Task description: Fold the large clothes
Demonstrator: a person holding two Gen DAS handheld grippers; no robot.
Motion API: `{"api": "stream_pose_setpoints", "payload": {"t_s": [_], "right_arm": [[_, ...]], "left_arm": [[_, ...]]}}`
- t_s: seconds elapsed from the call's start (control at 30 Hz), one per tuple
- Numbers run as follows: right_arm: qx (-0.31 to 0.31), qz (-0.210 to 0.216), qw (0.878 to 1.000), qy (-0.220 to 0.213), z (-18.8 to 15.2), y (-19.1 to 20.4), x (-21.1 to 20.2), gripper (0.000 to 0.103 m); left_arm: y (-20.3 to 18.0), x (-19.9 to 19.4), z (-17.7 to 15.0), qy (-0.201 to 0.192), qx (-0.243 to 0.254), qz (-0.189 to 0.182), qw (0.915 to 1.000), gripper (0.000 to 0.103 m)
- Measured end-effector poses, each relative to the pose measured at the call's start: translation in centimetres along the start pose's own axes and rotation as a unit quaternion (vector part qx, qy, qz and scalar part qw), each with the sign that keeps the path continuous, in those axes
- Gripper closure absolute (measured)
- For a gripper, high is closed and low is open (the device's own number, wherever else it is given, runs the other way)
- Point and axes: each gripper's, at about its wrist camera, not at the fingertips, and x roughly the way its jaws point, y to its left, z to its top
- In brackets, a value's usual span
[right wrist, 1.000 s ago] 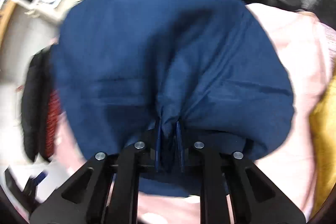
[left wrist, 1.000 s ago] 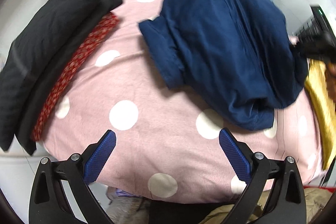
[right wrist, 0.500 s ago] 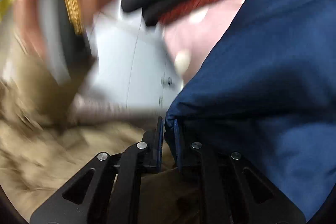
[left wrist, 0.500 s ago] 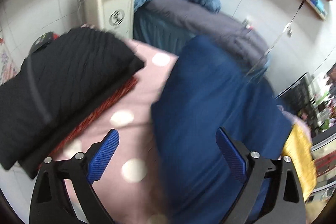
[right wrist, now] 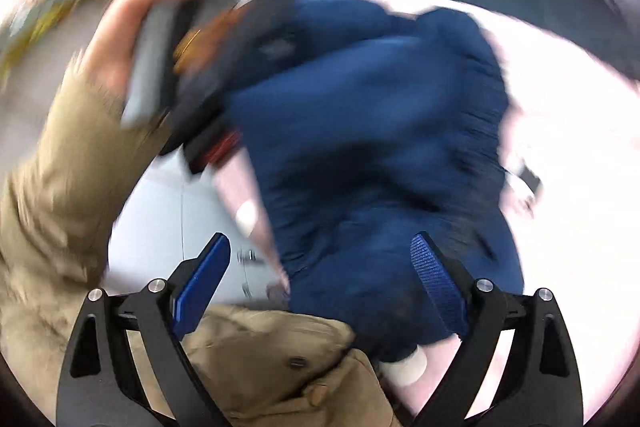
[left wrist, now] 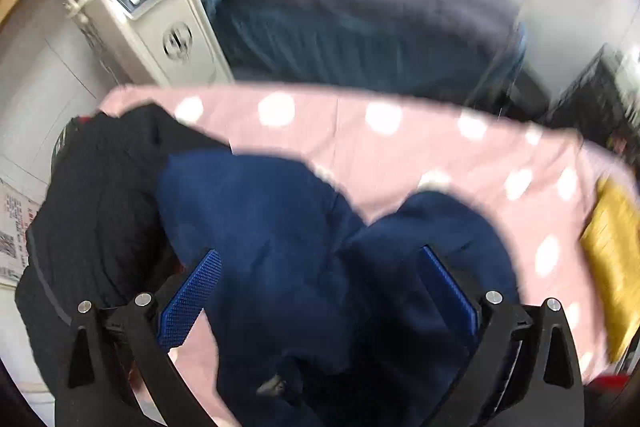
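The left gripper (left wrist: pixel 318 293) is standing with its blue-padded fingers (left wrist: pixel 188 301) spread wide, holding nothing, and is hovering over the crumpled navy blue fabric garment (left wrist: pixel 304 251). The garment is lying bunched at the near edge of the pink polka-dot bedspread (left wrist: pixel 400 147), with its left side touching the folded black knit garment (left wrist: pixel 100 195). A yellow fabric item (left wrist: pixel 612 235) is sitting at the right edge of the spread, well apart from the navy piece. A beige floor-standing machine with a screen (left wrist: pixel 148 11) is standing beyond the bed.

The right gripper (right wrist: pixel 320 283) is likewise gaping, with nothing between its pads, above the same navy garment (right wrist: pixel 376 147). The view is heavily blurred. The person's left hand (right wrist: pixel 132 39), in a tan sleeve (right wrist: pixel 60 187), is showing at the left of that view.
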Motion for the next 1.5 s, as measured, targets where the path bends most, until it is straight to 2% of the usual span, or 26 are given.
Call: {"api": "stream_pose_setpoints", "payload": {"t_s": [0.07,0.1,0.13,0.2,0.23,0.3,0.43,0.63,0.77,0.87,1.0,1.07,1.17,1.23,1.27,1.33,1.37,1.4,1.43,1.47,1.5], "right_arm": [[0.056,0.001,0.998,-0.025,-1.1,-2.7,-1.6,0.012],[0.074,-0.003,0.997,-0.034,-1.3,-3.9,-2.1,0.012],[0.084,-0.006,0.996,-0.039,-1.4,-4.6,-2.4,0.012],[0.111,-0.02,0.992,-0.054,-2.0,-5.9,-2.6,0.012],[0.121,-0.023,0.991,-0.058,-1.4,-5.5,-2.3,0.012],[0.142,-0.024,0.988,-0.058,-1.4,-6.8,-2.1,0.012],[0.161,-0.009,0.985,-0.054,-0.7,-7.8,-1.0,0.012],[0.163,-0.01,0.986,-0.046,2.1,-7.9,1.1,0.012],[0.155,-0.025,0.987,-0.027,4.1,-7.8,3.5,0.012],[0.157,-0.033,0.987,-0.004,5.0,-8.4,5.5,0.012],[0.206,-0.014,0.978,0.027,6.2,-10.5,8.6,0.012],[0.235,0.001,0.972,0.022,6.6,-11.1,9.3,0.012],[0.284,0.055,0.957,0.002,7.4,-12.4,10.4,0.012],[0.314,0.069,0.947,0.012,7.5,-12.6,11.8,0.012],[0.308,0.079,0.948,0.016,7.6,-12.0,12.3,0.012],[0.264,0.095,0.959,0.038,7.7,-9.9,13.7,0.012],[0.221,0.092,0.969,0.061,7.6,-8.2,14.7,0.023],[0.179,0.078,0.978,0.074,7.3,-6.7,15.3,0.039],[0.139,0.049,0.986,0.079,6.9,-5.3,15.5,0.08],[0.091,0.023,0.992,0.087,6.1,-3.4,15.6,0.091],[0.073,0.033,0.993,0.086,5.5,-2.5,15.3,0.092]], "left_arm": [[-0.1,2.7,-1.7,0.033,0.001,0.005,0.9994,0.009],[-0.6,4.2,-2.7,0.042,0.01,0.018,0.9989,0.018],[-0.6,4.8,-4.0,0.045,0.022,0.03,0.9983,0.033],[-0.7,5.5,-6.2,0.045,0.045,0.055,0.9965,0.048],[-0.5,5.5,-7.0,0.039,0.05,0.05,0.9968,0.056],[0.4,4.7,-8.3,0.034,0.049,0.032,0.9977,0.064],[3.1,2.9,-11.0,0.027,0.036,0.016,0.9989,0.074],[7.7,2.8,-18.5,0.064,-0.046,-0.006,0.9969,0.079],[10.0,4.7,-24.5,0.107,-0.118,-0.029,0.9868,0.079],[10.0,5.5,-27.2,0.12,-0.131,-0.028,0.9837,0.079],[9.3,5.2,-28.1,0.107,-0.126,-0.024,0.9859,0.079],[9.3,4.9,-28.5,0.104,-0.133,-0.028,0.9852,0.079],[9.5,4.6,-28.9,0.097,-0.142,-0.032,0.9845,0.08],[10.4,4.5,-29.3,0.091,-0.148,-0.037,0.984,0.08],[10.8,4.6,-29.4,0.089,-0.151,-0.039,0.9837,0.08],[11.1,4.2,-29.4,0.083,-0.157,-0.04,0.9833,0.079],[11.3,3.9,-29.2,0.075,-0.161,-0.038,0.9833,0.078],[11.6,3.5,-29.2,0.068,-0.165,-0.038,0.9833,0.075],[11.9,2.9,-29.0,0.058,-0.169,-0.041,0.983,0.067],[12.3,2.3,-28.8,0.049,-0.175,-0.044,0.9824,0.06],[13.1,1.3,-28.3,0.035,-0.186,-0.048,0.9808,0.044]]}}
